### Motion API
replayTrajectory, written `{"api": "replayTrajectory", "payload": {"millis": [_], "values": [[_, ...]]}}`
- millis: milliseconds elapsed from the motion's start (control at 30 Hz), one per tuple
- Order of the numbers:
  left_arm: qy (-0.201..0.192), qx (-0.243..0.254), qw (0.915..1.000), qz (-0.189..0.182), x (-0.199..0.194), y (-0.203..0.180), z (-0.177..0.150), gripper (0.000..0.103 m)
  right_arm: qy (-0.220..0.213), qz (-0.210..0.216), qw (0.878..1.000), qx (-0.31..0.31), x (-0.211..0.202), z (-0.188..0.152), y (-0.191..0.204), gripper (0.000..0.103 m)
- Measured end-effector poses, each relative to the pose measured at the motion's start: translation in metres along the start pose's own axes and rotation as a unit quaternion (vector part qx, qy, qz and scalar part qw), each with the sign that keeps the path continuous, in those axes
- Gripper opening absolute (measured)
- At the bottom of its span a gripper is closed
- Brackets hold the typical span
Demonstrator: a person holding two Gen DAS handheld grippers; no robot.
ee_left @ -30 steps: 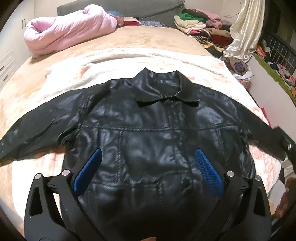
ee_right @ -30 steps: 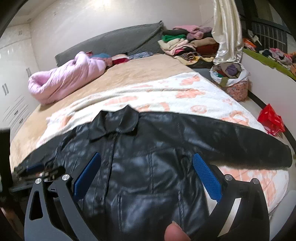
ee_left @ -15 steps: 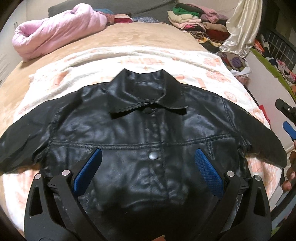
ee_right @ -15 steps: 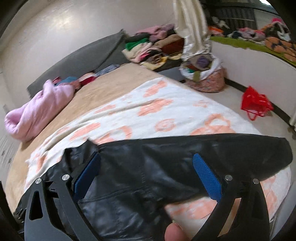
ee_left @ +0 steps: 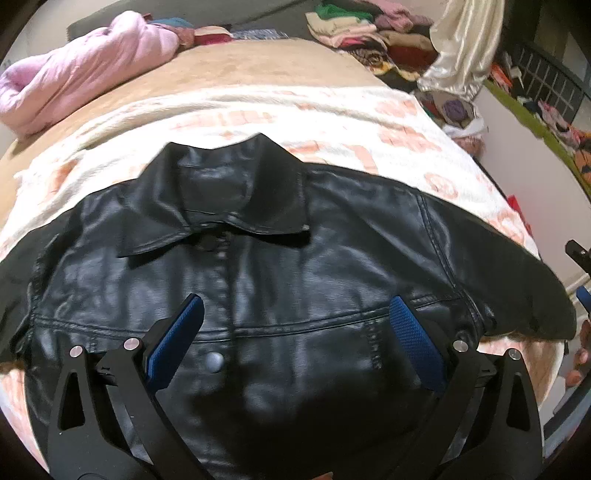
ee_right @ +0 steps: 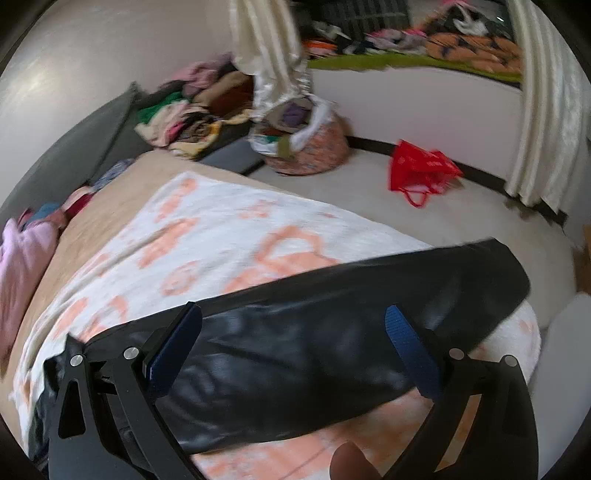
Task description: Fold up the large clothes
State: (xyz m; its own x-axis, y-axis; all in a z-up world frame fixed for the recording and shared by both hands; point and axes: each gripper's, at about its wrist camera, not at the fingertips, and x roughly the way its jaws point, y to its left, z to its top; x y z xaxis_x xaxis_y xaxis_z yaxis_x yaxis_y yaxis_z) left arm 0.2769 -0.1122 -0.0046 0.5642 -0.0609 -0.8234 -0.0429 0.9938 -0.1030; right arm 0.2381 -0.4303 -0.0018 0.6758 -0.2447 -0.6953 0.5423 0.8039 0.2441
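Observation:
A black leather jacket (ee_left: 280, 280) lies flat and front up on a white blanket with orange prints (ee_left: 332, 122), collar toward the far side and both sleeves spread out. My left gripper (ee_left: 295, 328) is open and empty, hovering over the jacket's chest. My right gripper (ee_right: 293, 336) is open and empty above the jacket's right sleeve (ee_right: 369, 306), whose cuff reaches the bed's edge. Part of the right gripper (ee_left: 581, 258) shows at the right edge of the left wrist view.
A pink quilt (ee_left: 74, 70) lies at the bed's far left. A pile of folded clothes (ee_left: 362, 22) sits at the far right. On the floor beside the bed are a full fabric basket (ee_right: 306, 140) and a red bag (ee_right: 421, 166). Pale curtains (ee_right: 546, 110) hang nearby.
My left gripper moved forward over the jacket toward the collar. My right gripper swung right, from over the jacket's body to over the right sleeve.

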Motion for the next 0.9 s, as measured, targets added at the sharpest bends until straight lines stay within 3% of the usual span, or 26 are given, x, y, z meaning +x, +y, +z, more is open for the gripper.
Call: {"api": "replayTrajectory", "payload": {"millis": [333,533,667,733,833,867,900], "values": [[0.017,0.030,0.9993,-0.012,0.021,-0.038,0.009,0.094,0.010,-0.070,0.991,0.117,0.017,0.004,-0.083,0.099],[0.019,0.037,0.9991,-0.007,0.028,-0.046,0.012,0.094,0.036,-0.111,0.969,0.220,0.030,-0.009,-0.140,0.099],[0.023,0.033,0.9992,-0.002,0.031,-0.044,0.013,0.094,0.071,-0.084,0.957,0.270,0.050,-0.017,-0.155,0.099],[0.027,0.030,0.9992,-0.001,0.031,-0.039,0.013,0.094,0.077,-0.048,0.950,0.300,0.057,-0.021,-0.159,0.099],[0.030,0.031,0.9991,0.004,0.028,-0.031,0.013,0.094,0.052,-0.021,0.941,0.333,0.058,-0.021,-0.161,0.098],[0.029,0.031,0.9991,0.005,0.026,-0.029,0.012,0.094,0.046,-0.012,0.940,0.339,0.058,-0.019,-0.161,0.090],[0.025,0.030,0.9992,0.006,0.024,-0.025,0.013,0.094,0.042,-0.010,0.940,0.339,0.058,-0.017,-0.161,0.074]]}}
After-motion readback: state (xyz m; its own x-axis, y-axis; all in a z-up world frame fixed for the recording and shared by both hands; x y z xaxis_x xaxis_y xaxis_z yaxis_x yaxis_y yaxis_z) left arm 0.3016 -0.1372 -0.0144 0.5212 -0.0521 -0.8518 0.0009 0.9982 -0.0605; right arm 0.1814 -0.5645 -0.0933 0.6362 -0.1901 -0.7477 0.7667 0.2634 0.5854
